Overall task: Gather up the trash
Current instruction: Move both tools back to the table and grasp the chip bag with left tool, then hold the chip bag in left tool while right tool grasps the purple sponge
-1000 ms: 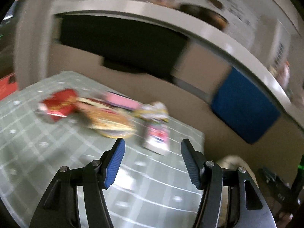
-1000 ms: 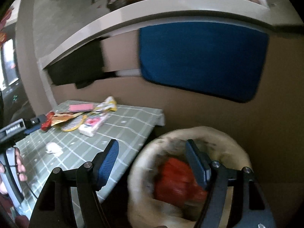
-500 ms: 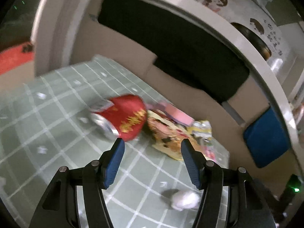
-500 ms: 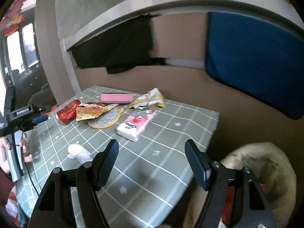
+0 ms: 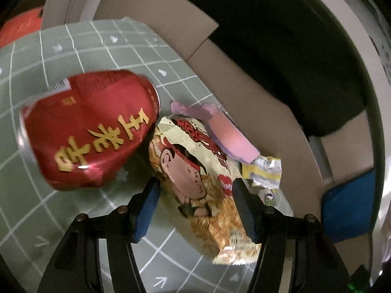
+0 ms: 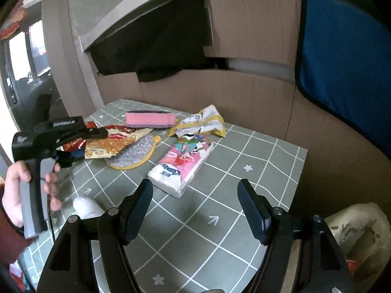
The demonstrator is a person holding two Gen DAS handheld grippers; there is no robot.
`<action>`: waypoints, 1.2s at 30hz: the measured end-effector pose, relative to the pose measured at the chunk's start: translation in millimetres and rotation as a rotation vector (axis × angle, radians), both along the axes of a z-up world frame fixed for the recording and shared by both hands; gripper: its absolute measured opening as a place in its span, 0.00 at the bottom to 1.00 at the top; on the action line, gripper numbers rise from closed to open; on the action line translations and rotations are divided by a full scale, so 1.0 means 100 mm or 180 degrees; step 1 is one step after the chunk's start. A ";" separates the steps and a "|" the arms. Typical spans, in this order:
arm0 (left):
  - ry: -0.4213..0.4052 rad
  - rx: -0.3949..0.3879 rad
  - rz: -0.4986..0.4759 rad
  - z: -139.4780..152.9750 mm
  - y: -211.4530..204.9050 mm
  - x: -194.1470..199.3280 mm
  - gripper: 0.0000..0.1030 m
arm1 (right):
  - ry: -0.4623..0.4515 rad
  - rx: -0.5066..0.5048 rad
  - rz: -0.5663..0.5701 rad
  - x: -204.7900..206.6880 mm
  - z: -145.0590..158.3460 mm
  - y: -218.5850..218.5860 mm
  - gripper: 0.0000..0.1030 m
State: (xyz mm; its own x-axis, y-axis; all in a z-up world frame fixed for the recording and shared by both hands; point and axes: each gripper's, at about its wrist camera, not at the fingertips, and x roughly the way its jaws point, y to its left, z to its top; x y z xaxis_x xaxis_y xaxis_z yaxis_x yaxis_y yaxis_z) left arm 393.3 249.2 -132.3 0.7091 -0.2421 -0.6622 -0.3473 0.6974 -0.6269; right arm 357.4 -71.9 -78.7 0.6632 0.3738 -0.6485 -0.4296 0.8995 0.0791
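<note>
Two tongs [image 5: 194,191] [image 6: 195,195] agape, red can [image 5: 90,131] beside snack wrapper [image 5: 195,171], perhaps touching

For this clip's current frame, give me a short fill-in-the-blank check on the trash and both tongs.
1. The red can lies on its ____ on the checked tablecloth.
2. The left tongs are open over the ____ bag.
3. The right tongs are open and hold ____.
4. The pink sponge lies next to a crumpled ____ wrapper.

Missing words: side; snack; nothing; yellow
</note>
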 end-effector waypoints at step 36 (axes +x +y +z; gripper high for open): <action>-0.0258 0.0708 -0.0300 0.08 0.44 -1.58 0.12 | 0.0843 0.0040 0.0646 2.07 -0.35 1.79 0.67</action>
State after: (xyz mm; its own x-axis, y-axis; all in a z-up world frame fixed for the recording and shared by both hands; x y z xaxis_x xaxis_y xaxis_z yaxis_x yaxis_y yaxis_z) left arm 235.2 293.0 -123.9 0.7432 -0.1645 -0.6486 -0.2291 0.8482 -0.4776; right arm 564.0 107.0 -113.2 0.3834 0.4901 -0.7828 -0.5629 0.7960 0.2226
